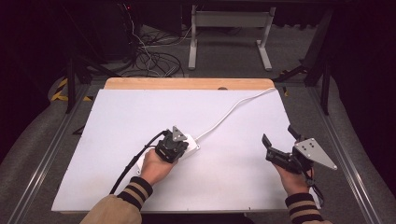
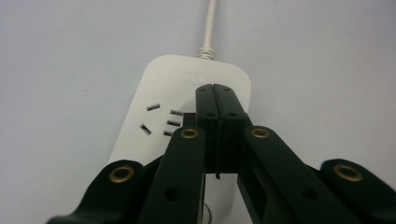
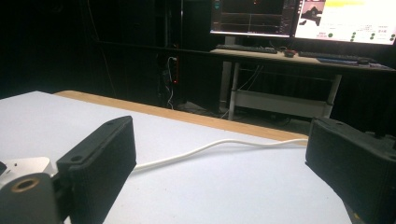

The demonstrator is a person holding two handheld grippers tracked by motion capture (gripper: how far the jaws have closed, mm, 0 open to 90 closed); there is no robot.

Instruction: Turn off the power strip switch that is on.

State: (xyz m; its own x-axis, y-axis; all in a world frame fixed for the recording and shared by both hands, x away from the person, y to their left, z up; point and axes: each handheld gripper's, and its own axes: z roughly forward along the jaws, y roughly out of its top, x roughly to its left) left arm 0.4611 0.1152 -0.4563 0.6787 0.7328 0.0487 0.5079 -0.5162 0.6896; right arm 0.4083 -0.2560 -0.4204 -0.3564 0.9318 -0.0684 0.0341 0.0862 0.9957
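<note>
Cord across bare table

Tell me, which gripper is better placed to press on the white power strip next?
Left. The left gripper is shut with its tips right over the power strip; the right gripper is open, off to the side.

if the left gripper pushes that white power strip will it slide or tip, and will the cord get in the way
The power strip lies flat and low on the smooth white table, so it would probably slide, not tip. Its glossy casing looks rigid and fairly light. The white cord curves loosely across the table, so it seems bendy and would likely trail along, perhaps turning the strip a little. The left gripper, jaws shut, is over its top.
</note>
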